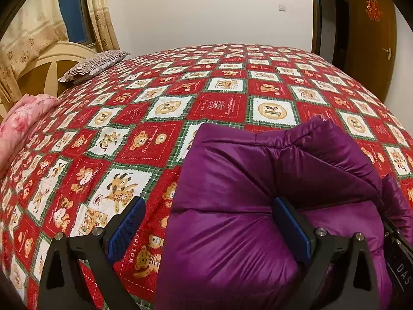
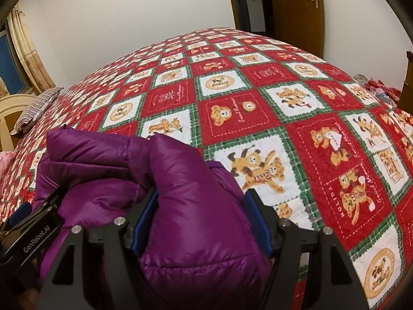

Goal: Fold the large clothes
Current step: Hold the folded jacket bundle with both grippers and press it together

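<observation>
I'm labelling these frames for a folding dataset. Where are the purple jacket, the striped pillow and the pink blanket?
purple jacket point(image 1: 232, 232): left wrist view, on its quilted front panel.
striped pillow point(image 1: 95, 64): left wrist view, on its top face by the headboard.
pink blanket point(image 1: 20, 121): left wrist view, on its folded upper surface.

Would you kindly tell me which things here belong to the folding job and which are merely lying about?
Job: purple puffer jacket; left tongs; right tongs; patterned bedspread as work surface.

Lying about: striped pillow; pink bedding; curtain; wooden door.

Purple jacket point(image 1: 232, 232) bottom cut off by frame edge
</observation>
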`<state>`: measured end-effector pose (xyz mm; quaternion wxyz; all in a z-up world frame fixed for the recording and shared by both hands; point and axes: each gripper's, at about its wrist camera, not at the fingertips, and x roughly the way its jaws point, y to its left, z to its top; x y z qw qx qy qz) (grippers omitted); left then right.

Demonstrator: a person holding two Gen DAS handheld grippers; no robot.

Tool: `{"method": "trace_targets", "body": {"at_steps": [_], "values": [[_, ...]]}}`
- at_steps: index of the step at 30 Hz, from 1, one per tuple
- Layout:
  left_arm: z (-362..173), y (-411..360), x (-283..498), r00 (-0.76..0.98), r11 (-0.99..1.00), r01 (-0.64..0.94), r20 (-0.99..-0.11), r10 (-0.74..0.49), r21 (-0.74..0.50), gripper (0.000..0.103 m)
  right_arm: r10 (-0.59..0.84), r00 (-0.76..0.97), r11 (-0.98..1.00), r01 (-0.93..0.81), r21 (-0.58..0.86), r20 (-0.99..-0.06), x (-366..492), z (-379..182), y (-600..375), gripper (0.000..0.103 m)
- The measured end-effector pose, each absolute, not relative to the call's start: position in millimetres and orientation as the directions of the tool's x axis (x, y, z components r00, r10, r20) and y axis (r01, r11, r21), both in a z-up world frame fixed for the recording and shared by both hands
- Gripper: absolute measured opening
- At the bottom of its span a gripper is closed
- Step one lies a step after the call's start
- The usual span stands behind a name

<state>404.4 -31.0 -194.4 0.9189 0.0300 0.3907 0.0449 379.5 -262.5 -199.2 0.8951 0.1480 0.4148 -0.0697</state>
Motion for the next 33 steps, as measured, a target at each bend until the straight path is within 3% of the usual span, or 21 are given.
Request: {"method": "trace_targets", "body": {"at_steps": [4, 7, 9, 10, 14, 19, 33], "values": [[-178, -30, 397, 0.683, 0.994, -0.023, -0.724, 0.091, 0.103, 0.099, -0.045, 0.655, 0.962, 0.232, 0.144, -0.754, 378, -187, -255, 0.069], [-153, -24, 370, 0.753, 0.998, -0.016, -0.656, 0.056, 0.066, 0.099, -0.078, 0.766, 0.976, 0.188, 0.107, -0.638, 353, -152, -243, 0.069], [-146, -19, 361, 0.767, 1.0, -0.003, -0.641, 0.021, 0.029, 0.099, -0.008, 0.801, 0.987, 0.103, 0.125, -0.599, 345, -141, -233, 0.069], [-149, -15, 360, 0.762, 1.0, 0.0, -0.647, 0.014, 0.021, 0.099, 0.022, 0.797, 0.99, 0.066, 0.123, -0.604, 345, -141, -227, 0.069], [-177, -12, 373, 0.703, 1.0, 0.001, -0.711, 0.012, 0.018, 0.099, 0.068, 0.725, 0.991, 0.028, 0.129, -0.685, 360, -168, -222, 0.042], [-192, -7, 384, 0.679, 0.998, -0.016, -0.733, -0.034, -0.061, 0.101, 0.074, 0.716, 0.991, 0.024, 0.13, -0.694, 363, -180, -226, 0.043], [-203, -23, 383, 0.675, 0.999, -0.028, -0.738, 0.03, 0.014, 0.102, 0.097, 0.701, 0.985, 0.035, 0.17, -0.707, 371, -190, -229, 0.043]]}}
